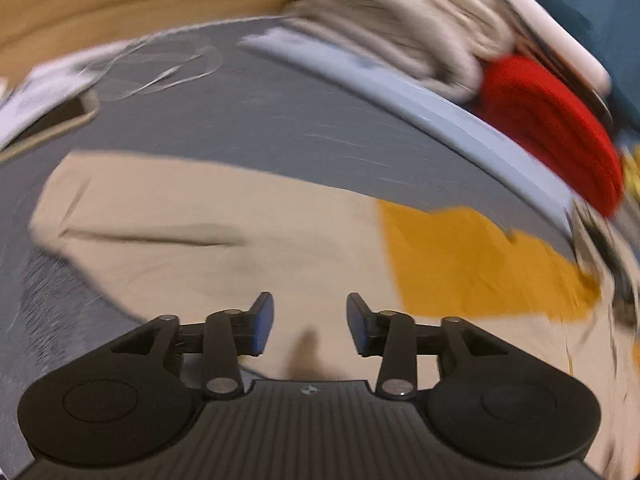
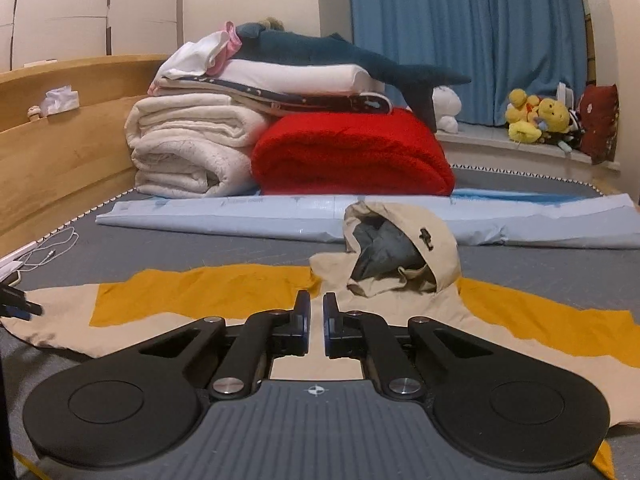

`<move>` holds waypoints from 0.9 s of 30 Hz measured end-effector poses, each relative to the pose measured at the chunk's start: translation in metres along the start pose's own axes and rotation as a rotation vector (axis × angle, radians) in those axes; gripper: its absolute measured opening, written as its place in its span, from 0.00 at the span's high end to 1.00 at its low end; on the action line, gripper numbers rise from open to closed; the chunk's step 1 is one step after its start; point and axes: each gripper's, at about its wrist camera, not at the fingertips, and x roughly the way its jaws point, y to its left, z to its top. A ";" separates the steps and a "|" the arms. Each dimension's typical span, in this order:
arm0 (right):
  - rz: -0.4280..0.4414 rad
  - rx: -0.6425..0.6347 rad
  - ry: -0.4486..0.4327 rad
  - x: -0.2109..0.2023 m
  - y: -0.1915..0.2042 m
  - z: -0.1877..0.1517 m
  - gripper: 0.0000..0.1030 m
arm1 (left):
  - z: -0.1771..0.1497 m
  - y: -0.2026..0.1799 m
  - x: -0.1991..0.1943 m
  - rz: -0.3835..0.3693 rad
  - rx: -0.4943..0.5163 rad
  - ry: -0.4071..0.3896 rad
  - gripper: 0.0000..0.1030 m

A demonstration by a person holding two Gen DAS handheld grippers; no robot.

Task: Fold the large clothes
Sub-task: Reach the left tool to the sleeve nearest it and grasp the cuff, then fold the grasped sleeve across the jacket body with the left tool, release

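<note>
Beige-and-yellow jacket lies flat under our tongs — left gripper half open and empty, right gripper nearly closed on nothing.

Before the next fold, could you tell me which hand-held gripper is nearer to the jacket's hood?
Right. The right hand-held gripper sits just short of the hood; the left hand-held gripper is over a sleeve, away from it.

We count one hooded jacket, beige with mustard panels, and two grippers, left and right. At the far end we note one red blanket, one folded white quilt, one plush shark and one blue curtain; the yellow plush toys are too bunched to count
</note>
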 end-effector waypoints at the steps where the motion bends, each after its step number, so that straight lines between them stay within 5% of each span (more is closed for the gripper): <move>1: -0.005 0.018 0.011 0.003 -0.003 -0.002 0.94 | 0.003 0.014 0.002 -0.003 -0.050 0.017 0.45; 3: -0.018 0.066 0.023 0.009 -0.010 -0.003 0.93 | 0.009 0.044 0.004 -0.005 -0.142 0.045 0.38; 12: -0.021 0.063 0.069 0.028 -0.017 -0.012 0.93 | 0.011 0.123 -0.003 0.116 -0.479 0.025 0.38; 15: -0.018 0.067 0.076 0.031 -0.016 -0.011 0.93 | 0.008 0.131 -0.005 0.136 -0.558 -0.022 0.40; 16: -0.018 0.065 0.075 0.031 -0.015 -0.011 0.93 | 0.010 0.127 -0.004 0.148 -0.572 -0.038 0.48; 17: -0.017 0.063 0.070 0.030 -0.015 -0.010 0.94 | 0.011 0.126 -0.004 0.156 -0.572 -0.052 0.69; 20: -0.007 0.042 0.048 0.024 -0.012 -0.009 1.00 | 0.017 0.104 -0.009 0.216 -0.501 -0.105 0.97; 23: -0.007 0.036 0.041 0.018 -0.014 -0.005 1.00 | 0.021 0.052 -0.029 0.284 -0.357 -0.196 1.00; 27: -0.035 0.048 0.070 0.015 -0.026 -0.004 1.00 | 0.022 -0.074 -0.070 0.174 -0.089 -0.340 1.00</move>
